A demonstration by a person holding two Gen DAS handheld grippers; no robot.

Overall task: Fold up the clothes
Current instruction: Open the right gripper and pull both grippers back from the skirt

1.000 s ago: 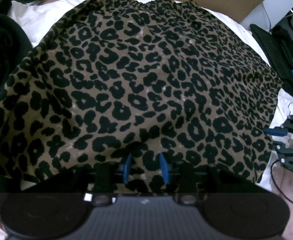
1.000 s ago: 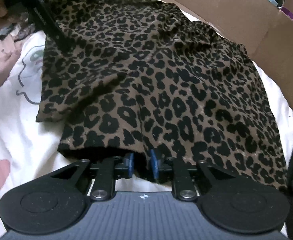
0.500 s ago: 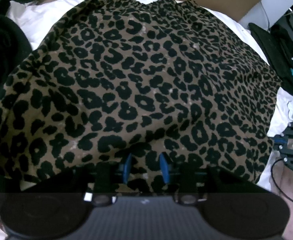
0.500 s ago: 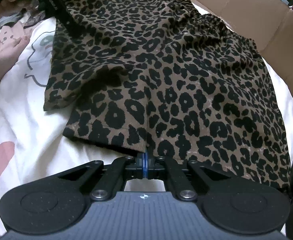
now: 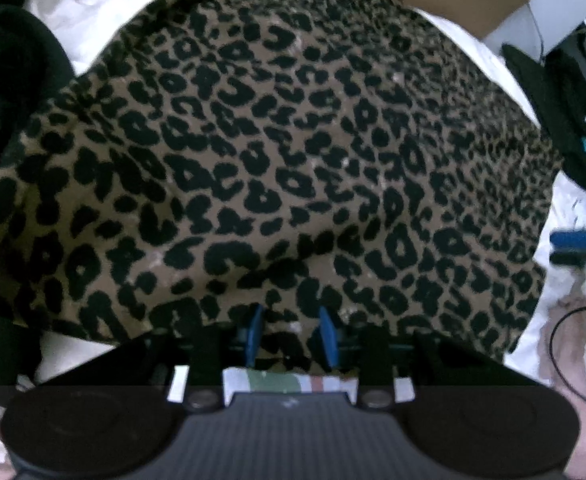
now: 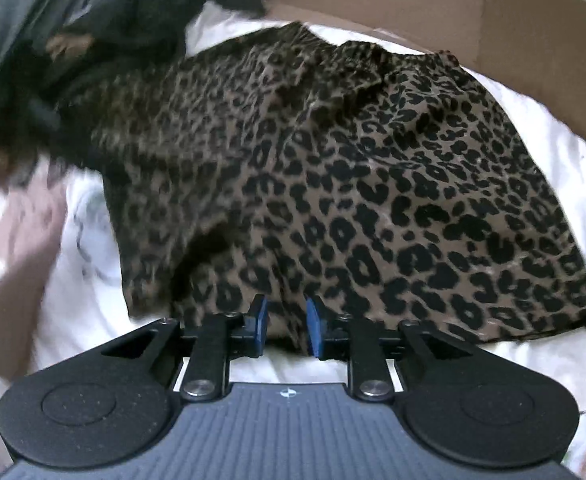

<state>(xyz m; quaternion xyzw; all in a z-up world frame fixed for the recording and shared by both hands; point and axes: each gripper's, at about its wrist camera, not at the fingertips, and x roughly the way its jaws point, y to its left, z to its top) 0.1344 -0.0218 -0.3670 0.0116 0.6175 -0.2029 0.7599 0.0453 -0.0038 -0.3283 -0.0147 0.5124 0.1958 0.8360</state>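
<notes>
A leopard-print skirt (image 5: 293, 152) lies spread on a white printed sheet (image 5: 65, 28), its elastic waist at the far side. My left gripper (image 5: 291, 334) is at the near hem, and a bunch of that hem fills the narrow gap between its blue pads; the cloth tents up toward it. In the right wrist view the same skirt (image 6: 373, 200) fills the middle. My right gripper (image 6: 286, 320) is at the skirt's near corner with its jaws opening; the hem sits between the blue pads, which do not press on it. One right pad (image 5: 573, 238) shows blurred at the left view's right edge.
Flattened cardboard (image 6: 453, 12) borders the far side of the bed. Dark clothes (image 5: 9, 80) are piled at the left, and more dark and teal clothing (image 5: 565, 120) lies at the right. A person's blurred hand (image 6: 9, 240) is at the left of the right wrist view.
My right gripper shut completely just short of the hem, then opened with the hem between its pads, rising and rolling. The left gripper kept its hold and barely moved.
</notes>
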